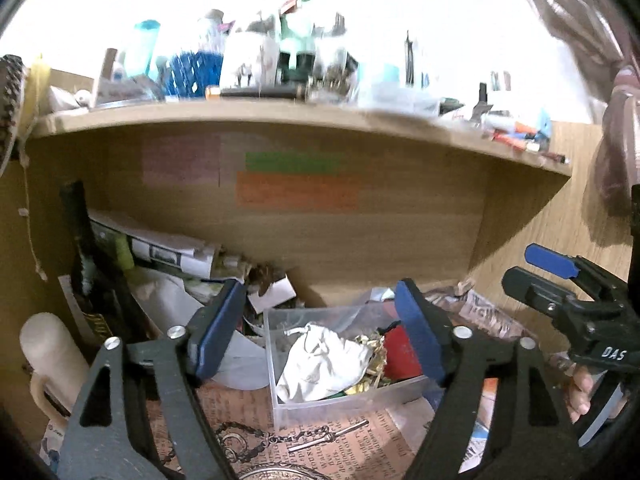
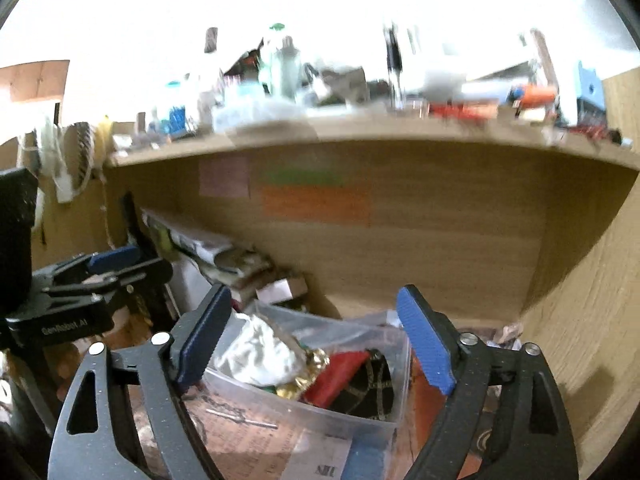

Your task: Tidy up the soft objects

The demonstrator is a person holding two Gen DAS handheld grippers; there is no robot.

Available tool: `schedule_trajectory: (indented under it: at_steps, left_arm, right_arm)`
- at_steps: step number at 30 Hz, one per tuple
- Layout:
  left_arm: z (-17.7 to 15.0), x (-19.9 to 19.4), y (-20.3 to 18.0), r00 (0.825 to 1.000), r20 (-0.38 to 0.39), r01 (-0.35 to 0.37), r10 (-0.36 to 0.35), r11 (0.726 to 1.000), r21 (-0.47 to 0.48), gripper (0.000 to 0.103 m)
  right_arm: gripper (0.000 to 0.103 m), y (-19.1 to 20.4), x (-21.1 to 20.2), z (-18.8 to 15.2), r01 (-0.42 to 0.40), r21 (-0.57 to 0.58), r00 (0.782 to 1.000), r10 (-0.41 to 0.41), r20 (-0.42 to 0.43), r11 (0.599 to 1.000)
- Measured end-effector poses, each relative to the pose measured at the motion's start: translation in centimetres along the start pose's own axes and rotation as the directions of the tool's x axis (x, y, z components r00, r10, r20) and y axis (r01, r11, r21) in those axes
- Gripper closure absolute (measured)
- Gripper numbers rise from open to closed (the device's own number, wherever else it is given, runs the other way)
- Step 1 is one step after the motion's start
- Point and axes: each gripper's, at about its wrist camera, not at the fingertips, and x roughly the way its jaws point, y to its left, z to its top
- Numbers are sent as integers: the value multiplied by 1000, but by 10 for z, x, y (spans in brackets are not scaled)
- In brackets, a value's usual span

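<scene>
A clear plastic box (image 1: 276, 364) (image 2: 360, 416) sits on a printed paper mat inside a wooden cubby. It holds a white cloth pouch (image 1: 326, 362) (image 2: 260, 354), a red soft item (image 1: 398, 354) (image 2: 340, 372), gold foil pieces (image 1: 370, 358) (image 2: 304, 376) and a dark patterned fabric (image 2: 372, 388). My left gripper (image 1: 320, 330) is open and empty, its jaws spread to either side of the box. My right gripper (image 2: 316, 342) is open and empty, above the box. The right gripper also shows in the left wrist view (image 1: 560, 284), the left gripper in the right wrist view (image 2: 100, 268).
A shelf (image 1: 280, 114) (image 2: 360, 134) above carries many bottles and small items. Rolled papers (image 1: 168, 254) (image 2: 208, 250) and a small white card (image 1: 272, 294) lie at the cubby's back left. A cream handle (image 1: 48, 360) stands left. A chain with a key (image 1: 296, 438) lies on the mat.
</scene>
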Motion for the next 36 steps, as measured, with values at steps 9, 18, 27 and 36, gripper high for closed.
schedule_trajectory:
  at_steps: [9, 18, 27, 36]
  left_arm:
    - [0, -24, -9, 998, 52, -18, 17, 1000, 21, 1]
    - [-1, -31, -13, 998, 56, -15, 13, 999, 30, 0]
    - [-2, -31, -16, 998, 53, -23, 21, 999, 31, 0]
    - [-4, -28, -16, 999, 51, -16, 14, 999, 42, 0]
  right_arm:
    - [0, 10, -19, 2, -18, 15, 999, 17, 50, 1000]
    - [0, 10, -23, -3, -25, 32, 999, 24, 41, 999]
    - [0, 10, -22, -3, -28, 32, 999, 27, 41, 999]
    - [0, 12, -23, -4, -29, 31, 999, 28, 38, 999]
